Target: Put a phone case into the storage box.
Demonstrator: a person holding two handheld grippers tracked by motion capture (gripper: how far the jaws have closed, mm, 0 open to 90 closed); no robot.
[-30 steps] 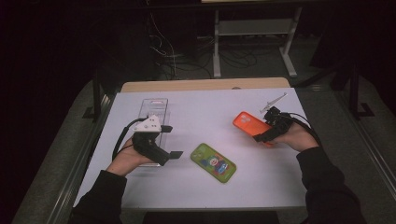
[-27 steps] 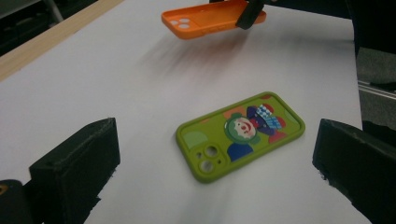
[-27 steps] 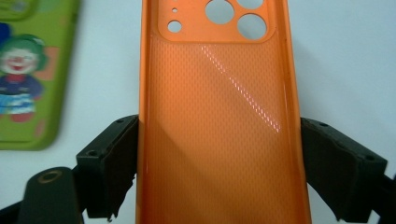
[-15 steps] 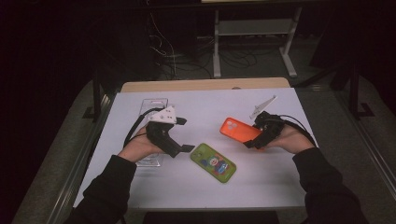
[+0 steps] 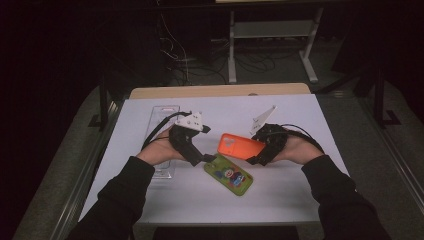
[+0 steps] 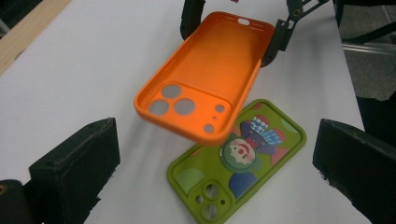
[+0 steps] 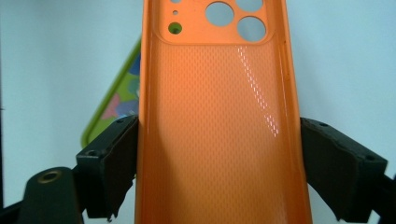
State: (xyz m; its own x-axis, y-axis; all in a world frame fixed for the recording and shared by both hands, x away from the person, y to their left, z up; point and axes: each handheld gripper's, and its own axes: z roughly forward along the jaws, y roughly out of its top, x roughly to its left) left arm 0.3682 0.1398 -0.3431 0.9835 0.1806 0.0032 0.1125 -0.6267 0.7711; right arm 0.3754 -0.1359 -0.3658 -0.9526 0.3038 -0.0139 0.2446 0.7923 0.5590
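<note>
An orange phone case (image 5: 239, 146) hangs above the white table (image 5: 300, 195), its open inside facing up. My right gripper (image 5: 256, 149) is shut on its long sides near the end away from the camera holes. In the right gripper view the jaws press both sides of the orange case (image 7: 219, 116). A green case with a clown print (image 5: 229, 174) lies flat on the table, and the orange case's camera end overlaps its far end. My left gripper (image 5: 207, 159) stands open just left of the green case (image 6: 243, 182), which lies ahead of the jaws, with the orange case (image 6: 205, 79) hanging beyond.
A clear plastic tray (image 5: 162, 120) lies along the table's left side, under my left forearm. A wooden strip (image 5: 220, 91) borders the far edge. Beyond it stand a metal rack (image 5: 270, 45) and cables on a dark floor.
Both hands have moved toward the middle of the table. The right gripper has carried the orange case leftward over the green case's end. The left gripper has come right, up to the green case.
</note>
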